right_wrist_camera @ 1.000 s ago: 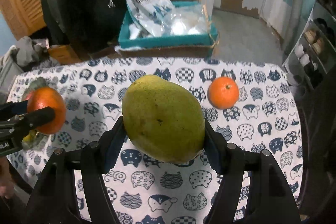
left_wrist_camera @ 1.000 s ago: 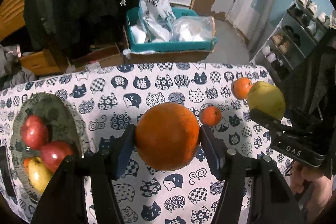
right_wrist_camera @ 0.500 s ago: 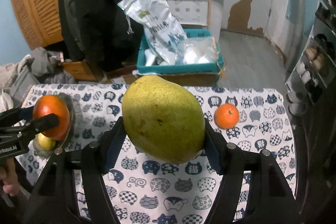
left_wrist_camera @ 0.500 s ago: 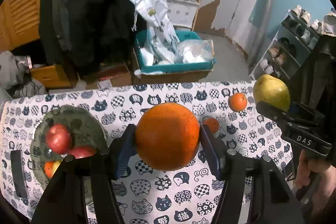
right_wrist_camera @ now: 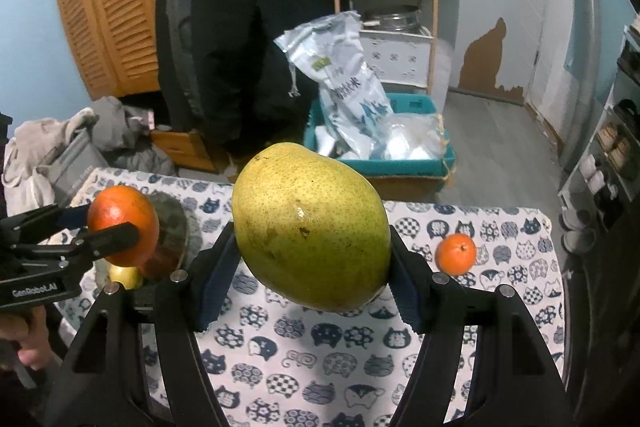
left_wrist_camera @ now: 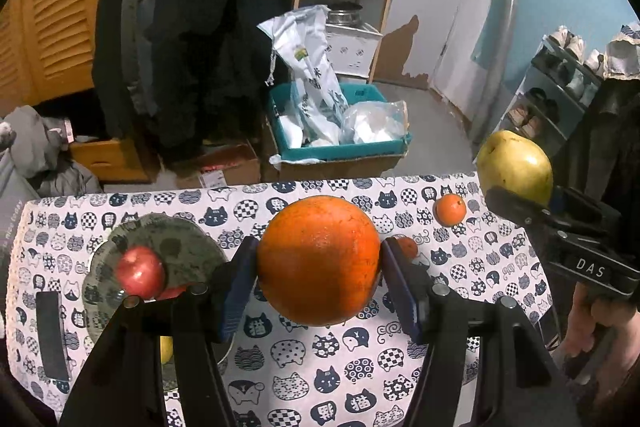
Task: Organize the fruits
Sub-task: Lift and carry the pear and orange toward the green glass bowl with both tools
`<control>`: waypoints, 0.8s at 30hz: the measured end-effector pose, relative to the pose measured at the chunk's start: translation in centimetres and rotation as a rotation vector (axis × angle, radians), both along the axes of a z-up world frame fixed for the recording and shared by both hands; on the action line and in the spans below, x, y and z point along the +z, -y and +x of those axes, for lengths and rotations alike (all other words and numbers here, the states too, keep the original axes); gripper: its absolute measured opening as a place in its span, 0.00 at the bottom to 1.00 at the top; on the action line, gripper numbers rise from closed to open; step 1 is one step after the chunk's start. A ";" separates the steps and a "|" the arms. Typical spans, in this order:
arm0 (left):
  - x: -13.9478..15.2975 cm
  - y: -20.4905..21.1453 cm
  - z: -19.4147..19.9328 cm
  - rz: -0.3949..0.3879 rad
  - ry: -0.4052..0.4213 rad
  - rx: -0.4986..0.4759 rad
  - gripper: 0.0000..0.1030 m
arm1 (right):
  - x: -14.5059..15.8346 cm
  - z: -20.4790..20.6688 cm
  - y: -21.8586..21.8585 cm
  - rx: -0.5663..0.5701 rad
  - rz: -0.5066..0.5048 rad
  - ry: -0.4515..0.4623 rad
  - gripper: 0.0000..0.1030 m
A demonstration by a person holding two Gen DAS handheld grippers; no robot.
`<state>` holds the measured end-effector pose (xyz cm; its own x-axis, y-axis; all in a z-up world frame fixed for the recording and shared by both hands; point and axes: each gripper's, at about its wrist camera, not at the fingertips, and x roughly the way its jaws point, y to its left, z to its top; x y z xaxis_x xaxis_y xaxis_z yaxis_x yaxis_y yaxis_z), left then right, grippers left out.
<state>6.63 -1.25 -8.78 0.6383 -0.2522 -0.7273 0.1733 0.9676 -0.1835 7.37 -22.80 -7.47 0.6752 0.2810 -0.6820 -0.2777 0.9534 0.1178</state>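
Above the table, left gripper (left_wrist_camera: 318,261) clamped on orange (left_wrist_camera: 318,259), nearer the plate (left_wrist_camera: 192,247) — right gripper (right_wrist_camera: 310,239) clamped on mango (right_wrist_camera: 310,235).

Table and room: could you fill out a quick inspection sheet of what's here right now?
Surface: table under a cat-print cloth.
Job's things: glass plate holding a red apple and a yellow fruit; two tangerines on the cloth, one in plain view, one half hidden.
Clutter: dark flat object beside the plate.
Grippers: left gripper shut on an orange; right gripper shut on a yellow-green mango.
Cables: nothing seen.
Surroundings: teal crate of bags, hanging coats, shelf with pots, shoe rack.
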 end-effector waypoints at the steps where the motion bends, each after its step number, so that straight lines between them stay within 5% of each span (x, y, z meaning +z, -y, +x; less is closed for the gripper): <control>1: 0.1 -0.2 -0.1 0.000 0.003 0.003 0.62 | 0.1 0.0 -0.3 0.005 0.000 0.001 0.67; 24: -0.2 -9.8 -1.2 0.000 0.015 0.193 0.62 | 0.5 2.5 -10.9 0.162 0.021 -0.004 0.67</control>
<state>5.47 8.55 -8.94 0.6855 -0.1240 -0.7174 -0.0128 0.9832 -0.1821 9.91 -11.90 -6.94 0.6175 0.4001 -0.6772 -0.4271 0.8935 0.1385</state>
